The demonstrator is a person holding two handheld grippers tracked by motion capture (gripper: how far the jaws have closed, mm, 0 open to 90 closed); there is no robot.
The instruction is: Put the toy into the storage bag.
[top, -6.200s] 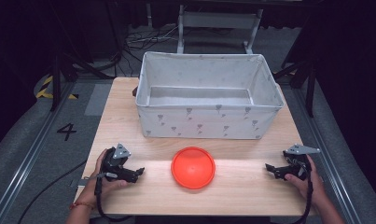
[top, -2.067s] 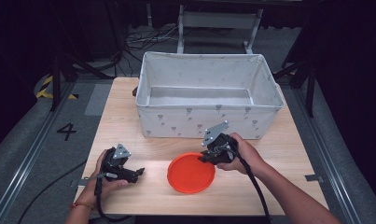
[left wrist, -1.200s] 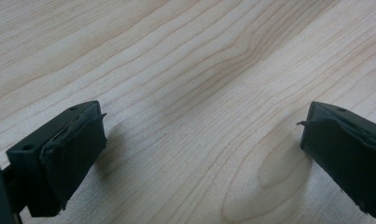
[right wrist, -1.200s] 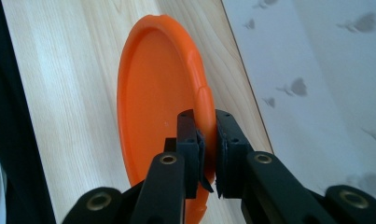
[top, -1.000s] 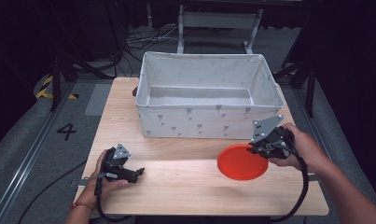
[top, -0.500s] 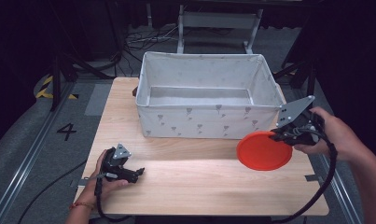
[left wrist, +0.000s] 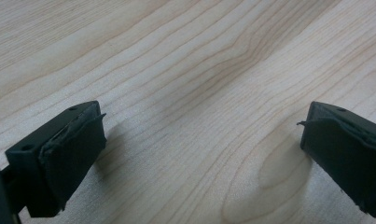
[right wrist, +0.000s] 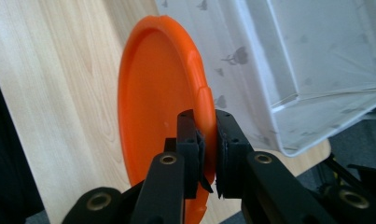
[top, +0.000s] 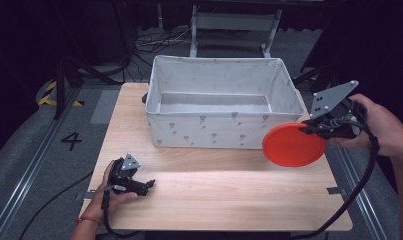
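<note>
- Since a moment ago, the right gripper (top: 309, 131) is lifting the orange plate (top: 293, 145) higher, up by the desk's (top: 229, 195) right edge.
- Its jaws are pinching the plate's rim.
- Plate is tilting, just beside the white bin's (top: 219, 130) right front corner.
- Left gripper (top: 148, 186) is resting open near the front left corner.

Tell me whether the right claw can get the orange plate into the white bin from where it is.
Probably yes. The right claw grips the orange plate by its rim, lifted off the table beside the white bin, whose top is open; it only needs to clear the near wall.
</note>
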